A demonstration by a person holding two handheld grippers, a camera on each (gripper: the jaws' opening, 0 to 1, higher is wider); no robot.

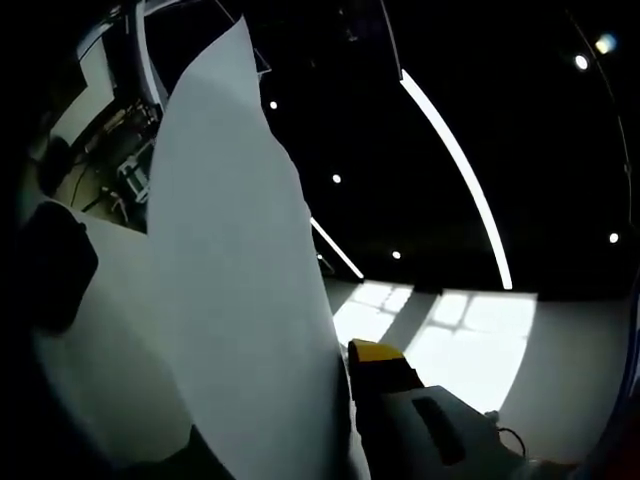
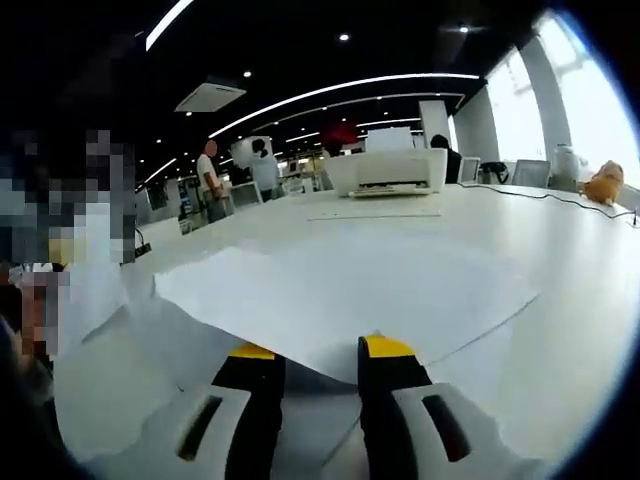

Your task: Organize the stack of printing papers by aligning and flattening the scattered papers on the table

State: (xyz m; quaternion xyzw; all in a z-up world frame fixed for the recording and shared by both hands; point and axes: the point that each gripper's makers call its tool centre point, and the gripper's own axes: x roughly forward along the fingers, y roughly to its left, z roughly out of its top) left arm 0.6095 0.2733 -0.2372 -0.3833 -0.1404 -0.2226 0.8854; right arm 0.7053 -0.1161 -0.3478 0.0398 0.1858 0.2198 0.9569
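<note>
In the left gripper view a large white paper sheet (image 1: pixel 235 290) stands upright against the dark ceiling. It rises from my left gripper (image 1: pixel 345 362), which is shut on its lower edge. One yellow-tipped jaw shows right of the sheet; the sheet hides the other. In the right gripper view a white paper sheet (image 2: pixel 340 290) hangs slightly above the white table (image 2: pixel 560 300), casting a shadow under its near edge. My right gripper (image 2: pixel 320 352) is open, its yellow tips just under that near edge with nothing pinched. More loose sheets (image 2: pixel 110 385) lie flat on the table at the left.
A white printer (image 2: pixel 388 170) stands at the table's far side with a flat sheet (image 2: pixel 375 214) before it. A cable (image 2: pixel 560 200) and an orange object (image 2: pixel 605 182) lie at the far right. A person (image 2: pixel 40 300) is close at the left; others stand in the background.
</note>
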